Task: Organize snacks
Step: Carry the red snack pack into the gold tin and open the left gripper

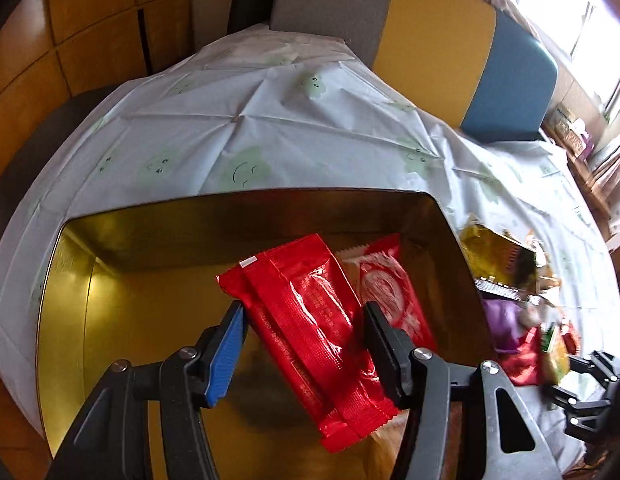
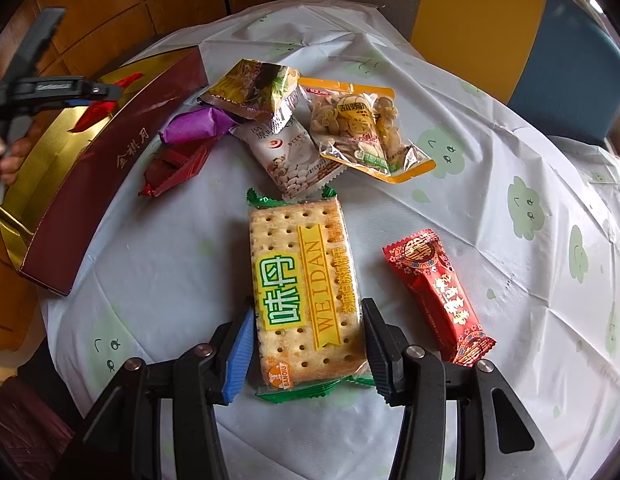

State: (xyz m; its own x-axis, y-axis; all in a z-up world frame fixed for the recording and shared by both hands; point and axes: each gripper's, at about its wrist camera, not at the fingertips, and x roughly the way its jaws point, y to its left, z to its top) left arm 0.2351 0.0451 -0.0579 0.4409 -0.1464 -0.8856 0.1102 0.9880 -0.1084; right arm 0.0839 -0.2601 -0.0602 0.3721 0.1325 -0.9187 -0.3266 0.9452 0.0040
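- In the left wrist view, a plain red packet is seen between the two fingers of the left tongs. The packet is touched by both pads, so it is gripped by them.
- The packet is held tilted above the open golden box. A second red packet is seen lying inside the box, close to its right wall.
- Outside the box, at the right, a pile of mixed snacks is seen on the table.
- In the right wrist view, the right tongs are placed around the near end of a cracker packet, which lies flat on the table.
- The fingers are spread wide; it cannot be told whether the packet is pressed by them.
- A red patterned candy lies just beside it, at the right.
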